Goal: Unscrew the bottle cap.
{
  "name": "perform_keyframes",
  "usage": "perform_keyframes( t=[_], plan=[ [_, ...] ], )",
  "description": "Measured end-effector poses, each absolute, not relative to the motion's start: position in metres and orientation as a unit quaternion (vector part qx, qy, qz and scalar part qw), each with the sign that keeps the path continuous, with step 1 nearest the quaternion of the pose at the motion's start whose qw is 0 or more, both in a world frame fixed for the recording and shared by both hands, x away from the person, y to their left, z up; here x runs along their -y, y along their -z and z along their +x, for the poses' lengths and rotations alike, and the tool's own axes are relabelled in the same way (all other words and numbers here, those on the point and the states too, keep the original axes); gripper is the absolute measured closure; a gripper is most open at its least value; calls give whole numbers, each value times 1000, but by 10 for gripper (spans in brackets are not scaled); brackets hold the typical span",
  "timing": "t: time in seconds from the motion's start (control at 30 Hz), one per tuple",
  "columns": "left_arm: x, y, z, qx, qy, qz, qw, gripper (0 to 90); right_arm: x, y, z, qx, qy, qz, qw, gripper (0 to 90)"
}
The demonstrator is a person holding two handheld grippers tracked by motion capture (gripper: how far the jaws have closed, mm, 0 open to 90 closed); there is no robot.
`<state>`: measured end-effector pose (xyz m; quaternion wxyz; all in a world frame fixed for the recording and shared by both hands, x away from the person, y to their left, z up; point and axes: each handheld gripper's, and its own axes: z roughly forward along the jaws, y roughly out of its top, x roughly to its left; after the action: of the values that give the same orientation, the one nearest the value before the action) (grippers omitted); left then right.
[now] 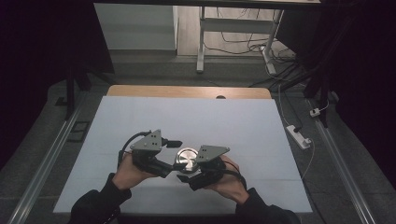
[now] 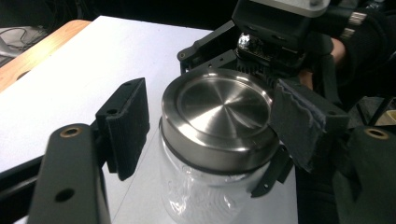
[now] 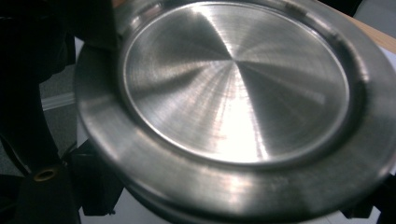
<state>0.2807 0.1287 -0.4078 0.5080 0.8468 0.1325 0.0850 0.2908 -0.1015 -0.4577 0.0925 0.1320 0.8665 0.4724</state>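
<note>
From above, a person leans in from the near edge of the white table (image 1: 196, 116), a gripper in each hand. The jar (image 1: 187, 158) stands near that edge, between the two hands, its steel lid (image 1: 187, 156) catching the light. The left gripper (image 1: 169, 164) comes at it from the left and the right gripper (image 1: 190, 176) from the right and slightly nearer the person; both crowd right up against the jar. From up here I cannot tell how the jaws sit on it.

In the left gripper view, the jar is clear glass with the round brushed lid on top, and a dark ring shows under the lid's rim. The left gripper (image 2: 205, 135) has its jaws on either side of the lid. The right-hand pad (image 2: 299, 123) lies against the lid's edge. The left-hand pad (image 2: 127, 126) stands just beside the lid with a thin gap of table showing between. The right gripper (image 2: 261, 60) looms behind the jar, and its dark arms reach down along the far side of the glass.

In the right gripper view, the lid (image 3: 233, 98) is very close and tilted across the frame. Dark jaw parts hug its left edge and lower corners, closed in tight on the jar.
</note>
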Motion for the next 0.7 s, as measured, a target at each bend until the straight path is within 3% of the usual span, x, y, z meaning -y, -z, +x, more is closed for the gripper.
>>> perform_keyframes(
  t=[0.43, 0.7],
  plan=[
    [-132, 408, 283, -119, -57, 849, 512, 153, 113, 454, 299, -857, -487, 148, 79, 153],
    [-118, 416, 291, -84, -25, 861, 500, 143, 107, 452, 293, -864, -488, 110, 55, 153]
  ],
)
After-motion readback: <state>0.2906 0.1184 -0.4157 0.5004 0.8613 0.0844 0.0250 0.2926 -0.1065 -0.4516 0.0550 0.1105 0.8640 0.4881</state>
